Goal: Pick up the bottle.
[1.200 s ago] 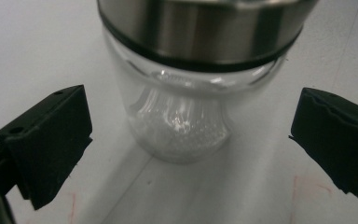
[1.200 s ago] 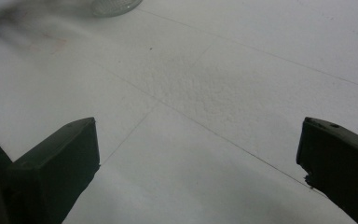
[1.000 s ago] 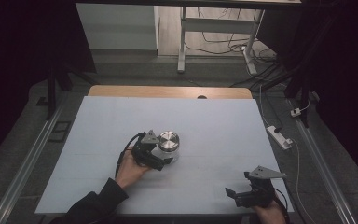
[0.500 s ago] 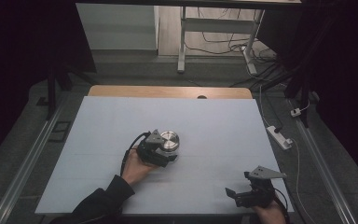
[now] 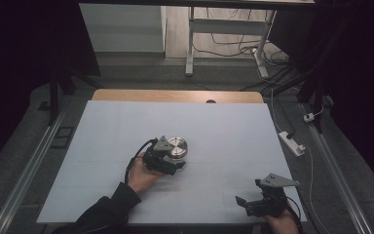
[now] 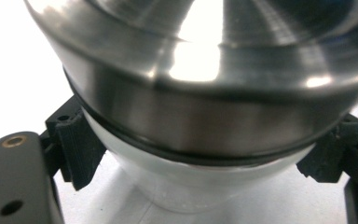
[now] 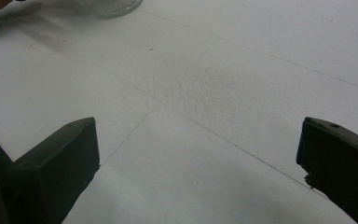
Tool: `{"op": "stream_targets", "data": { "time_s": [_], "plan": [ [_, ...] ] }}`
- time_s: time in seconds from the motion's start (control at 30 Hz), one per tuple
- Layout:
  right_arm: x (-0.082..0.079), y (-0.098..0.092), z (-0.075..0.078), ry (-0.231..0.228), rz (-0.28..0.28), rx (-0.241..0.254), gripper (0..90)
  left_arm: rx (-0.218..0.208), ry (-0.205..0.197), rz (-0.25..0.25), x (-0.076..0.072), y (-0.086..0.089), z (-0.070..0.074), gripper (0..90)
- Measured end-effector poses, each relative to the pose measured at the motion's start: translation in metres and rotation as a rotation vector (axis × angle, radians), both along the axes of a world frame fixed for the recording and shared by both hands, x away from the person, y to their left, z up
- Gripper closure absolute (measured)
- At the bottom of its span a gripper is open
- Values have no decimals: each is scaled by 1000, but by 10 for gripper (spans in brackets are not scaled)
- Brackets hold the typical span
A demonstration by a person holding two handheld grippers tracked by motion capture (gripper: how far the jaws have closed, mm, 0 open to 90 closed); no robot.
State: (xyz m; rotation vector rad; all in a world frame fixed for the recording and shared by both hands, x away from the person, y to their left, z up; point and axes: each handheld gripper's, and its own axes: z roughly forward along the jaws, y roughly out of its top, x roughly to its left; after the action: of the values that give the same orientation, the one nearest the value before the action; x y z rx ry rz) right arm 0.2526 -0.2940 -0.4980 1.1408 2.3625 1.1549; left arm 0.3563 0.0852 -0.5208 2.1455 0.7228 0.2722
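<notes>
jaws of the left gripper [image 5: 171,163] pinched the steel-lidded jar [image 5: 177,146], having just closed; lifting seemed next; right gripper [image 5: 246,202] sat spread.

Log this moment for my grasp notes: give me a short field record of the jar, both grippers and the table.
object: glass jar with metal lid, upright near mid-table
left gripper: jaws just closed, pads against the glass body below the lid
right gripper: open, nothing between its jaws, at the near right corner
surface: white table
contact: jar stands on the table
</notes>
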Motion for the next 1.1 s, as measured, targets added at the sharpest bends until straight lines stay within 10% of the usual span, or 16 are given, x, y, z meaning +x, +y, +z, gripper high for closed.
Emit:
{"op": "stream_targets", "data": {
  "time_s": [1.1],
  "plan": [
    [-1, 0, 0, -5, 3, 1, 0, -5, -8, -71, -42, 12, 44, 156]
  ]
}}
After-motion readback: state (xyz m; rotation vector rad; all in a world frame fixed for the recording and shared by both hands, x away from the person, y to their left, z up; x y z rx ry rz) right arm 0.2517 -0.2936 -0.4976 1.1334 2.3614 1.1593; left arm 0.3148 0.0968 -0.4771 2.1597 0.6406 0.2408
